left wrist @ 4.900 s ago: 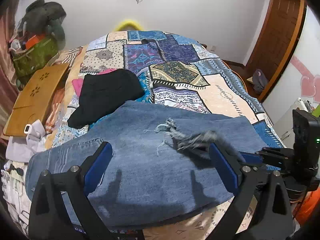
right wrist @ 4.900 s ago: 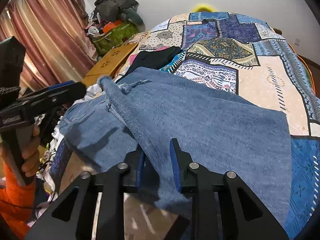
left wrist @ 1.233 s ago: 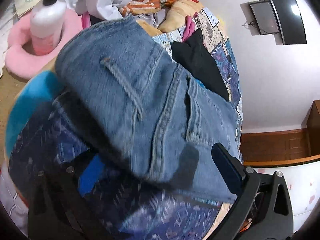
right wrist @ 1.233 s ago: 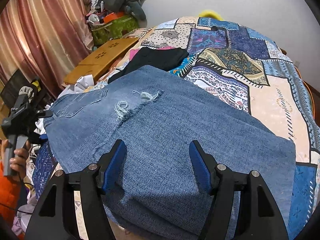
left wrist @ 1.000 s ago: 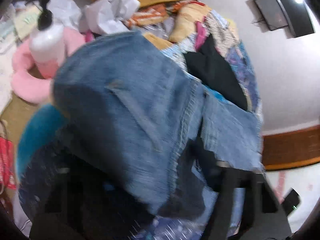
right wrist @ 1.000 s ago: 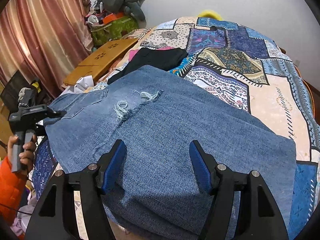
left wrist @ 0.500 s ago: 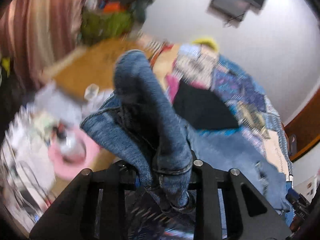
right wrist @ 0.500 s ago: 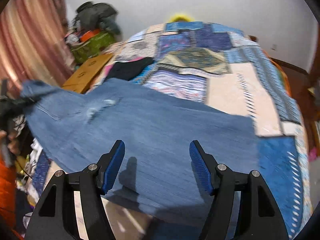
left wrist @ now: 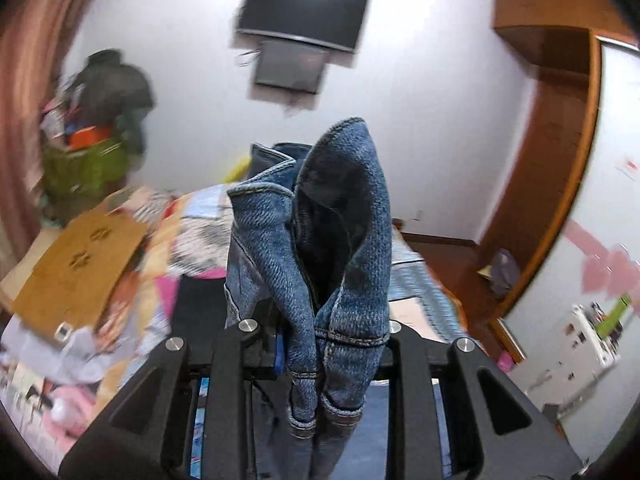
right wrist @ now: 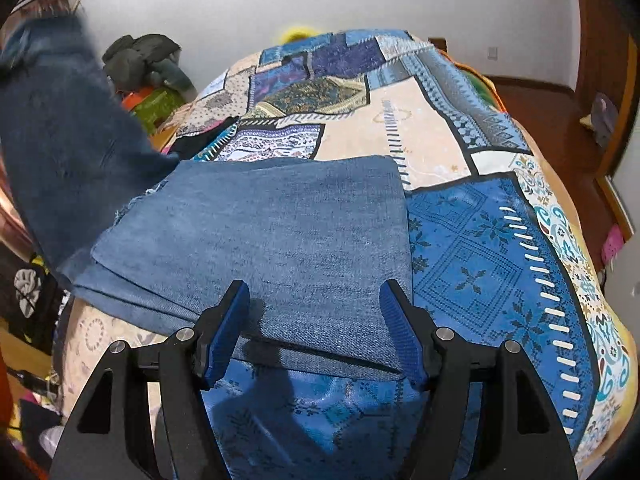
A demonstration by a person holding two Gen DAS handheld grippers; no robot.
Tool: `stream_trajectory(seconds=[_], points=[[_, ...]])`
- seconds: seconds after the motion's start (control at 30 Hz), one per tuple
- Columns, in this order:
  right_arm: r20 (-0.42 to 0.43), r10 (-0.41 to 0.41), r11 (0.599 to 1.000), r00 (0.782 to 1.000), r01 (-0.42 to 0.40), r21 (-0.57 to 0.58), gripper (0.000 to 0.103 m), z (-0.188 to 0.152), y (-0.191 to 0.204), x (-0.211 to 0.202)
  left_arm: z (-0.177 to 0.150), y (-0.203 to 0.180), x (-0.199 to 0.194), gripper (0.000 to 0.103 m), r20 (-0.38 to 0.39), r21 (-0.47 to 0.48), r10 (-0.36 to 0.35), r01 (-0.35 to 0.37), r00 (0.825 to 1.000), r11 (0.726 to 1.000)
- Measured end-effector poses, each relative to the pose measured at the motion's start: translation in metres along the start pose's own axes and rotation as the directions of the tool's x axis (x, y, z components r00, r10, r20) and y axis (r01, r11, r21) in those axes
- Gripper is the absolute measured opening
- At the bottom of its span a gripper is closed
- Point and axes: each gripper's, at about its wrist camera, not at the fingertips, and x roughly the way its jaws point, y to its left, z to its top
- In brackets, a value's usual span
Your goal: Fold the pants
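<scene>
Left gripper: jaws closing, pinched on the waistband end of the jeans, denim bunched between the pads and standing up through the centre of the left wrist frame, hem seam drooping below the jaws. Behind it, blurred: wall TV at top centre, wooden board at mid left, curtain down the left edge, wooden door frame at right. Right gripper: blue pads spread wide, nothing between them, hovering above the near edge of the jeans in the lower centre of the right wrist frame; cannot tell if a fingertip touches the cloth. There the folded leg part lies flat on the patchwork bedspread, several layers stacked, lower edges stepped at lower left. The other end of the denim rises off the bed into the upper left of that frame, blurred, lifted clear of the mattress. Black garment lies on the bedspread just beyond the denim, centre left. Dark bundle on a green bag by the wall, upper left.
</scene>
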Motion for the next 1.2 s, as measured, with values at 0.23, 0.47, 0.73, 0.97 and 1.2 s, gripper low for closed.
stream_trajectory(seconds=[0.23, 0.47, 0.73, 0.97, 1.2], points=[[0.019, 0.000, 1.000, 1.000, 0.001, -0.029, 0.070, -0.002, 0.002, -0.001, -0.005, -0.072, 0.055, 0.024, -0.125, 0.027, -0.130, 0.134, 0.984, 0.991], [0.031, 0.025, 1.000, 0.999, -0.025, 0.002, 0.069, -0.005, -0.004, -0.009, -0.052, -0.126, 0.099, 0.024, -0.327, 0.075, -0.194, 0.230, 0.925, 0.970], [0.037, 0.007, 1.000, 0.999, -0.008, 0.026, 0.069, -0.009, -0.012, -0.018, -0.117, -0.176, 0.123, 0.025, -0.537, 0.167, -0.172, 0.304, 0.826, 0.938], [0.015, 0.007, 0.998, 1.000, -0.007, 0.061, 0.069, -0.016, -0.021, -0.020, -0.150, -0.195, 0.119, 0.047, -0.629, 0.202, -0.152, 0.349, 0.762, 0.915], [0.002, -0.008, 0.999, 1.000, 0.008, 0.047, 0.069, -0.024, -0.020, -0.026, -0.147, -0.195, 0.103, 0.080, -0.598, 0.217, -0.184, 0.378, 0.780, 0.900]])
